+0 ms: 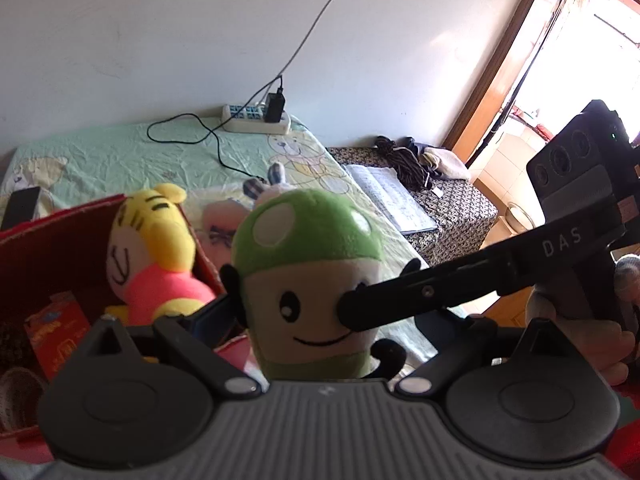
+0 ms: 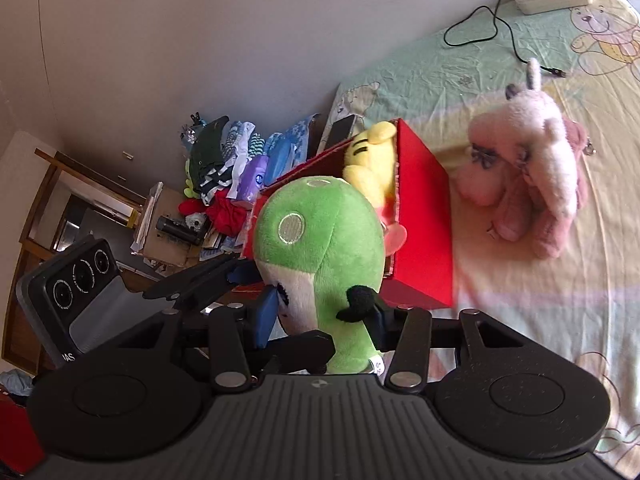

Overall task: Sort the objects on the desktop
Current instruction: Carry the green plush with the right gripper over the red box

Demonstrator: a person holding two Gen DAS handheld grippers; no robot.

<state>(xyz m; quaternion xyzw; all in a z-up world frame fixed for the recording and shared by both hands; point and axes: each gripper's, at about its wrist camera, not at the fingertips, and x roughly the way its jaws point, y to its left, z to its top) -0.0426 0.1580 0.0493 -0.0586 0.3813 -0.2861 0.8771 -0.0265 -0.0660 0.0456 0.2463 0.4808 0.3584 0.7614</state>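
Above a bed, seen from the left wrist, the left gripper (image 1: 316, 312) clamps a green mushroom plush (image 1: 308, 276) beside a red box (image 1: 60, 248) holding a yellow tiger plush (image 1: 152, 252). From the right wrist, the right gripper (image 2: 324, 320) also squeezes that plush; a pink plush (image 2: 528, 188) lies on the sheet (image 2: 520, 320).

mushroom plush (image 1: 308, 280) green, cream | tiger plush (image 1: 152, 256) yellow, pink | box (image 2: 424, 240) red
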